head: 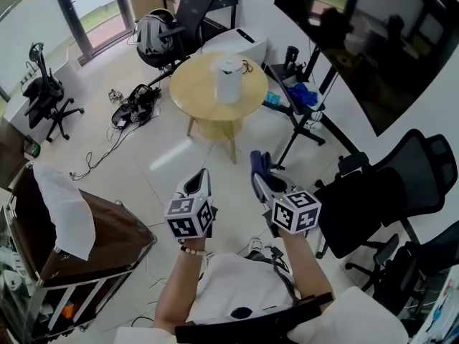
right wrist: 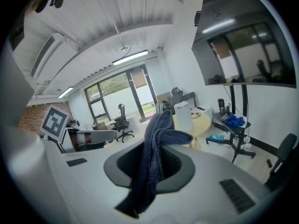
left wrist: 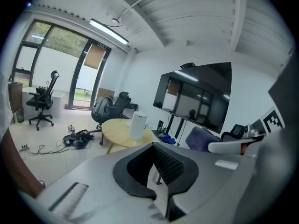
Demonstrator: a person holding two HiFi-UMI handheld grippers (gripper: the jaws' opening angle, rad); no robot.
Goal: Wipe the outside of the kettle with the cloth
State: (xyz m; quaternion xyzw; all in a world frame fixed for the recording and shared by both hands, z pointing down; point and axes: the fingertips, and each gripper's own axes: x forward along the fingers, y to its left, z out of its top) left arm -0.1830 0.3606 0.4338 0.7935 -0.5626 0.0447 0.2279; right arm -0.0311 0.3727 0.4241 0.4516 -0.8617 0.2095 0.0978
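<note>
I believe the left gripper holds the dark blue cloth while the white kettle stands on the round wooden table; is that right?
No: the right gripper holds the dark blue cloth, as the right gripper view shows; the left gripper is shut and empty. The white kettle is on the round wooden table.
</note>
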